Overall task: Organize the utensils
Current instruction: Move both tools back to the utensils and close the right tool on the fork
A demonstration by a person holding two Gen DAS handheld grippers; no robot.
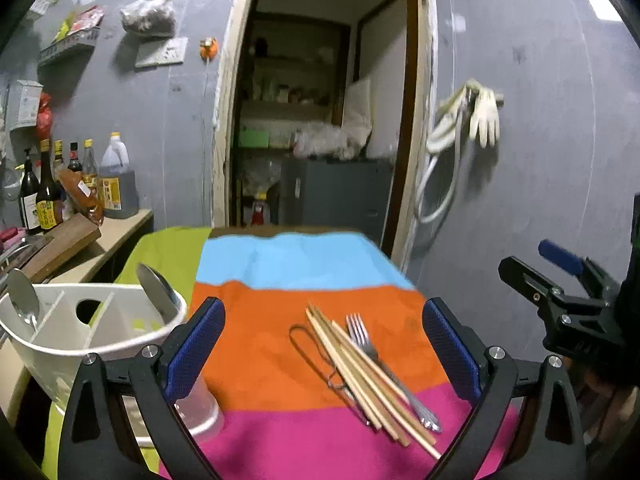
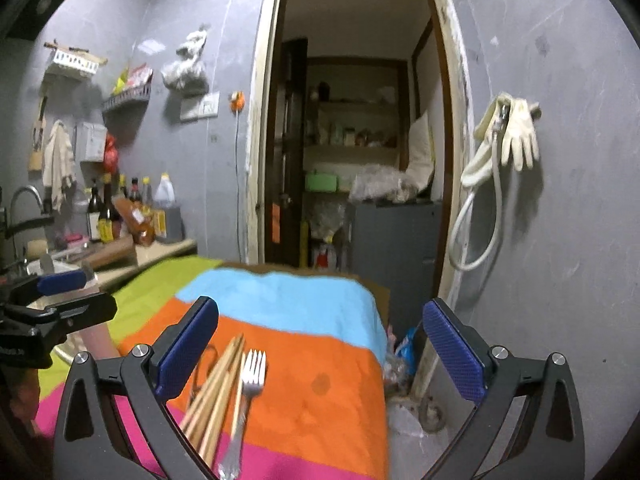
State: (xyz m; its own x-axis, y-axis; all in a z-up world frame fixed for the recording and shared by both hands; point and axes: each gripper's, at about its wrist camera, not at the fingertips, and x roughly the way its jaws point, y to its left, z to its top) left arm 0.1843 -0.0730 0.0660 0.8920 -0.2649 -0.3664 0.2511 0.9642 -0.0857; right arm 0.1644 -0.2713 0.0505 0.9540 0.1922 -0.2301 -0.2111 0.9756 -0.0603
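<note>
Several wooden chopsticks (image 1: 368, 376), a metal fork (image 1: 384, 368) and a wire whisk (image 1: 320, 356) lie together on the striped cloth (image 1: 272, 344). A white divided utensil holder (image 1: 92, 328) at the left holds two spoons (image 1: 156, 292). My left gripper (image 1: 324, 352) is open and empty above the cloth, with the utensils between its fingers. My right gripper (image 2: 320, 352) is open and empty above the cloth's right part; the chopsticks (image 2: 216, 392) and fork (image 2: 248, 392) lie by its left finger. The right gripper also shows in the left wrist view (image 1: 560, 280).
A counter (image 1: 120, 232) at the left carries bottles (image 1: 48, 192) and a wooden board (image 1: 60, 244). A clear cup (image 1: 200, 404) stands by the holder. An open doorway (image 1: 320, 120) is behind the table. Gloves and a hose (image 1: 472, 116) hang on the right wall.
</note>
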